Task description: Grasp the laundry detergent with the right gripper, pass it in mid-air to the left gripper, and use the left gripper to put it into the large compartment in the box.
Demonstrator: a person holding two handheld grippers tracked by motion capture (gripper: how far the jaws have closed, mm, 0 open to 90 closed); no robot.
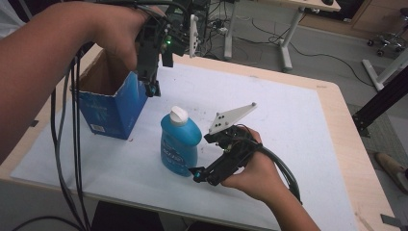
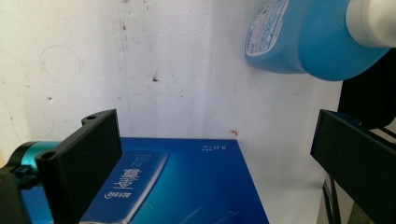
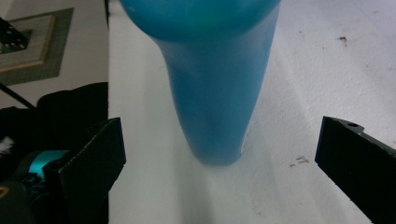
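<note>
Blue bottle (image 1: pixel 180 142) upright between spread right fingers (image 3: pixel 98 154); left fingers (image 2: pixel 91 154) apart above blue box (image 1: pixel 111 103).

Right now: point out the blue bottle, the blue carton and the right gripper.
blue bottle (image 1: pixel 179 144): high view, front of the body.
blue carton (image 1: pixel 113 108): high view, its blue front wall.
right gripper (image 1: pixel 196 174): high view, between the fingertips, beside the bottle's base.

I see wooden table (image 1: pixel 337 103), white board (image 1: pixel 288 125) on it; blue box (image 1: pixel 113 108), blue bottle (image 1: pixel 180 142) standing on board.
</note>
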